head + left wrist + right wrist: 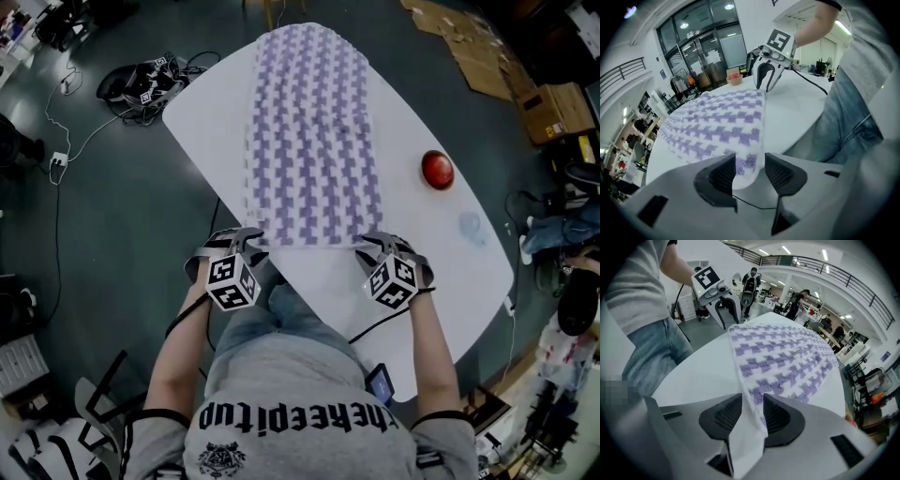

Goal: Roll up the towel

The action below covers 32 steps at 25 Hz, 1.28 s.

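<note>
Purple-and-white checked cloth towel runs lengthwise away from you, each near corner between parted jaws of left gripper and right gripper, seemingly unpinched.

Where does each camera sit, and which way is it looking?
Head view: on the person's head, looking steeply down at the towel on the table; forearms, left gripper and right gripper show.
Left gripper view: rides the left gripper, faces along the towel's near edge toward the right gripper; jeans show.
Right gripper view: rides the right gripper, faces the left gripper; jeans show.
Shared: both gripper views show a towel corner between open jaws.
</note>
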{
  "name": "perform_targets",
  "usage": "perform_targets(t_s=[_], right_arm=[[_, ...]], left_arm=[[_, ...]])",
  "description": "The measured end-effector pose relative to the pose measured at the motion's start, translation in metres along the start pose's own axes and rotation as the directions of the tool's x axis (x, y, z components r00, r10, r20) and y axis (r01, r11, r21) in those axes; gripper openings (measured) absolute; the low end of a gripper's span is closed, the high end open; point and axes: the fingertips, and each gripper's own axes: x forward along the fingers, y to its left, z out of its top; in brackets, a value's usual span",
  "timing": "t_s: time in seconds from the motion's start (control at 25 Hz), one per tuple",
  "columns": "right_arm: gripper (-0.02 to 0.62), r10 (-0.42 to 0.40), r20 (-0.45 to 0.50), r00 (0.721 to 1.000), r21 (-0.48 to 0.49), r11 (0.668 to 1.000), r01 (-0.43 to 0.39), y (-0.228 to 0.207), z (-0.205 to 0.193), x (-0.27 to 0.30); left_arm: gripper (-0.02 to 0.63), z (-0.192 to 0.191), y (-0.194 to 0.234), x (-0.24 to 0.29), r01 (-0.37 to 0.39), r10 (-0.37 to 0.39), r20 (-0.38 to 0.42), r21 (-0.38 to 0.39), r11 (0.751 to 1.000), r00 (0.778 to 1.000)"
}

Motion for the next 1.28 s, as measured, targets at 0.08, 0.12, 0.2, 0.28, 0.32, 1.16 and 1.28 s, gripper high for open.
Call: perform_targets(t_s=[0.08, 0.12, 0.2, 0.28, 0.32, 1.16, 1.28], right_arm=[[0.121, -0.003, -0.021, 1.000, -0.007, 1.000, 0.003, -0.003, -0.009, 0.007], [0.121, -0.006, -0.027, 1.000, -0.006, 1.000, 0.006, -0.004, -0.013, 0.009], [0.121, -0.011, -0.039, 0.999, -0.005, 1.000, 0.011, -0.003, -0.020, 0.010], [0.121, -0.012, -0.052, 0.999, -0.009, 1.000, 0.011, -0.002, -0.021, 0.013], [0.121, -0.009, -0.059, 0.998, -0.012, 1.000, 0.009, -0.002, -0.019, 0.015], [0.018, 0.040, -0.041, 0.998, 0.006, 0.999, -0.040, 0.030, -0.011, 0.007], [0.018, 0.070, -0.040, 0.997, 0.011, 0.997, -0.070, 0.036, -0.012, 0.002]], left_arm=[[0.178, -0.008, 0.000, 0.006, 0.005, -0.005, -0.029, -0.003, 1.000, 1.000], [0.178, -0.010, -0.001, 0.009, 0.003, -0.003, -0.042, -0.004, 1.000, 0.999], [0.178, -0.015, -0.004, 0.011, -0.007, 0.007, -0.071, -0.001, 1.000, 0.997], [0.178, -0.022, -0.004, 0.011, -0.017, 0.018, -0.097, 0.003, 1.000, 0.995], [0.178, -0.025, -0.002, 0.011, -0.021, 0.022, -0.106, 0.004, 1.000, 0.994], [0.034, -0.035, -0.015, -0.009, 0.070, -0.071, -0.085, -0.014, 0.997, 0.994], [0.035, -0.035, -0.022, -0.012, 0.109, -0.111, -0.076, -0.024, 0.994, 0.991]])
